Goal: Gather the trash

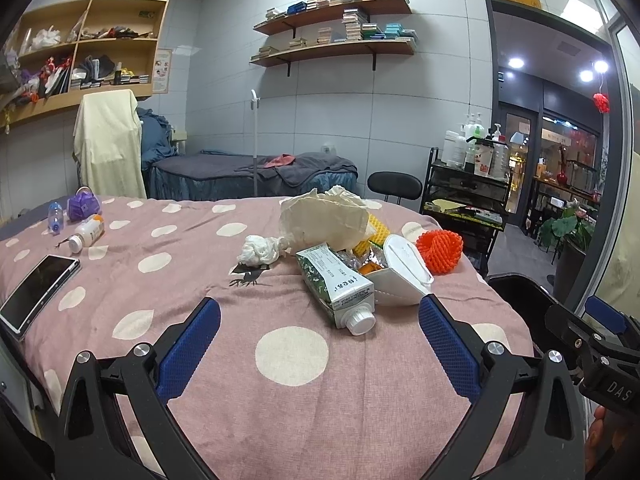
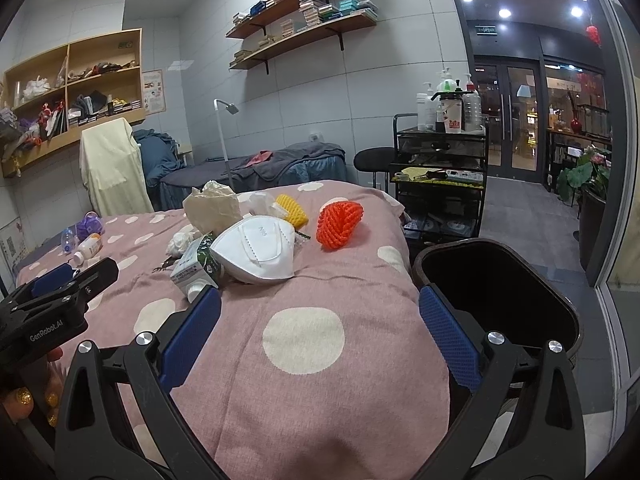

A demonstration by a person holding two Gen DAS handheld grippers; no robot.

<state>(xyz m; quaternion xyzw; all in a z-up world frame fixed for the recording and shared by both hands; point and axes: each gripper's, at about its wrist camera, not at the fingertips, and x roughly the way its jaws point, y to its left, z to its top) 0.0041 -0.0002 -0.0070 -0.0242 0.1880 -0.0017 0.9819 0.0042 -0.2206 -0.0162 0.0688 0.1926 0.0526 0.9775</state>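
A trash pile lies on the pink dotted bedspread: a green carton, a white face mask, crumpled beige paper, a white tissue wad, yellow foam net and orange foam net. My left gripper is open and empty, just short of the carton. My right gripper is open and empty over the bed's near corner, with the mask and orange net ahead. A dark bin stands open to its right.
A phone, a pill bottle, a small blue bottle and a purple item lie at the bed's left. A black trolley with bottles and a stool stand beyond the bed's far right.
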